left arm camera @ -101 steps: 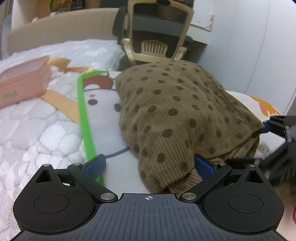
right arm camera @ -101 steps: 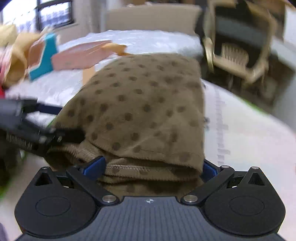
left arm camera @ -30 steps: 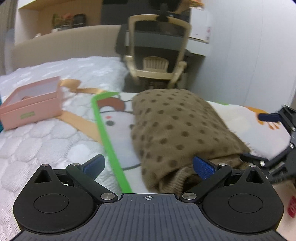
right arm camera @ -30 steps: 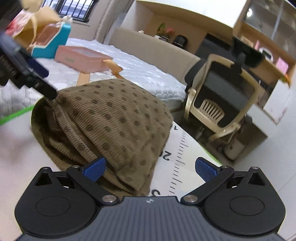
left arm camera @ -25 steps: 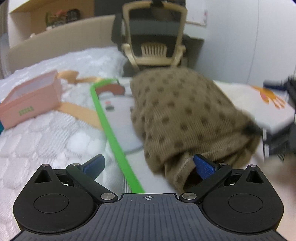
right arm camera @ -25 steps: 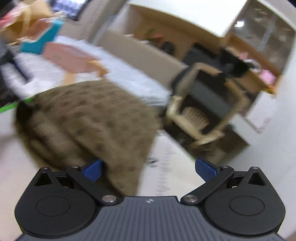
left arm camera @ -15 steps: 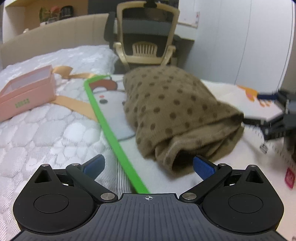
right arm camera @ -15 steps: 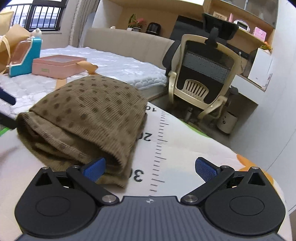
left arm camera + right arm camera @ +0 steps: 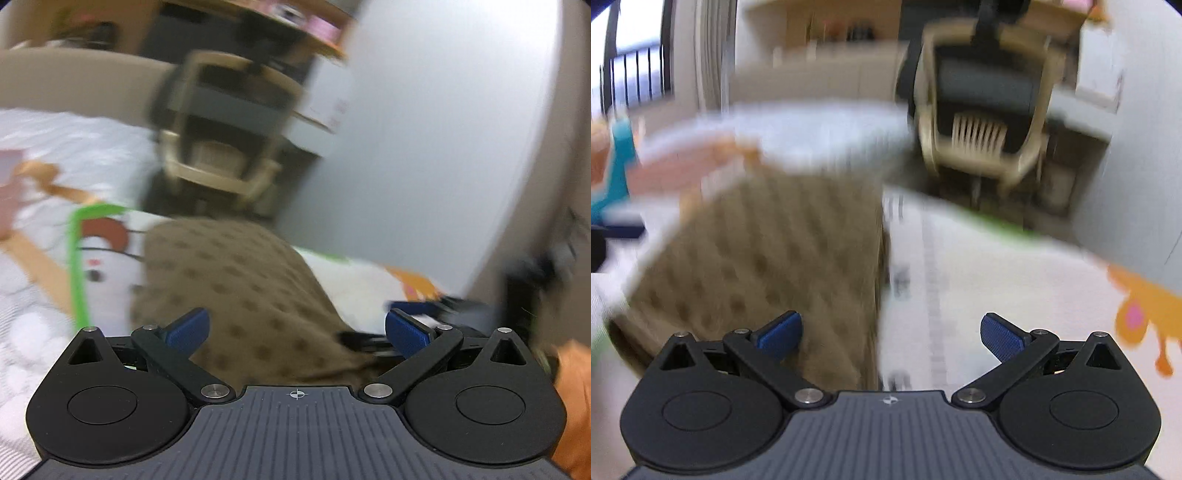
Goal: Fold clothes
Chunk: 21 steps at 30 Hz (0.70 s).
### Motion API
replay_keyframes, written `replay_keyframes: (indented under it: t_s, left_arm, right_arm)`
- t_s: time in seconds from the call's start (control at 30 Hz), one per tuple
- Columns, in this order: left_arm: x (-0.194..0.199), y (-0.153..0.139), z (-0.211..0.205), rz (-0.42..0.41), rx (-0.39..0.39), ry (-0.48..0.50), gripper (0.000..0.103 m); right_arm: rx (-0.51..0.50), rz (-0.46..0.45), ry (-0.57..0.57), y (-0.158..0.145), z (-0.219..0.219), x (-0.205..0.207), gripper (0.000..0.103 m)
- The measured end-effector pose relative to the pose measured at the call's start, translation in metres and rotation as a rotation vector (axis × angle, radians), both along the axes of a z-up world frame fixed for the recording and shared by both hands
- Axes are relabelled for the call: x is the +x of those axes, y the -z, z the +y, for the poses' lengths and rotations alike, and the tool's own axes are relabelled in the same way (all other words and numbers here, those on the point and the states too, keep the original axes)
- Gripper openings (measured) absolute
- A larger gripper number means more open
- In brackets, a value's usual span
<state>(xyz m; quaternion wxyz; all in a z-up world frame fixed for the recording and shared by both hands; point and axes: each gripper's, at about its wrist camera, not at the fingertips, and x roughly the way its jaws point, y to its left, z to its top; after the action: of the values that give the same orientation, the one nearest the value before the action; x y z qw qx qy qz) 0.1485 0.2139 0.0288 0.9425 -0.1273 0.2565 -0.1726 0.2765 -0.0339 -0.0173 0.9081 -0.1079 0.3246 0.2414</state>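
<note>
Lying folded into a thick bundle on the white printed mat (image 9: 990, 280), the brown polka-dotted garment (image 9: 236, 280) filled the near middle of the left wrist view and the near left of the right wrist view — both pictures were smeared, so fine detail could not be read. The left tool (image 9: 297, 330) had its blue-padded fingers spread wide, the near end of the garment sitting between them; whether the pads touched the cloth could not be told. The right tool (image 9: 891, 332) was likewise spread wide and gripped nothing: its left pad was over the garment's near right part, its right pad over bare mat, and the garment's right edge ran between the two. In the left wrist view the right tool showed only as a dark blurred shape at the right, near the garment's near right corner. The mat carried a green border (image 9: 79, 266), a cartoon face at the far left of the garment, a ruler print (image 9: 934, 295) just right of it, and an orange splash figure (image 9: 1145, 306) at the right. Beyond the mat lay a white quilted bed (image 9: 812, 140) — a pink box (image 9: 676, 173) rested on it at the left. A beige office chair (image 9: 982, 122) stood at the far side, beside a pale wall (image 9: 424, 147).
</note>
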Motion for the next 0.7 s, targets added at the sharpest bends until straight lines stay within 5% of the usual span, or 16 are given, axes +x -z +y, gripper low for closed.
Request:
replay_keyframes:
  t_s: [0.13, 0.2, 0.5, 0.63, 0.7]
  left_arm:
    - [0.005, 0.027, -0.018, 0.124, 0.107, 0.062, 0.103]
    - [-0.001, 0.029, -0.021, 0.118, 0.135, 0.081, 0.103]
    - [0.014, 0.006, -0.028, -0.001, 0.091, 0.089, 0.103]
    - [0.044, 0.038, -0.026, 0.134, 0.062, 0.040, 0.103]
    - [0.041, 0.043, -0.028, 0.120, 0.064, 0.050, 0.103]
  right_arm:
    - [-0.019, 0.036, -0.058, 0.000, -0.013, -0.008, 0.103]
    - [0.002, 0.058, -0.080, -0.004, -0.024, -0.012, 0.103]
    - [0.126, 0.030, -0.069, -0.029, -0.011, 0.025, 0.103]
    - [0.052, 0.133, -0.035, -0.002, 0.011, 0.052, 0.103]
    - [0.074, 0.145, -0.031, 0.003, 0.008, 0.053, 0.103]
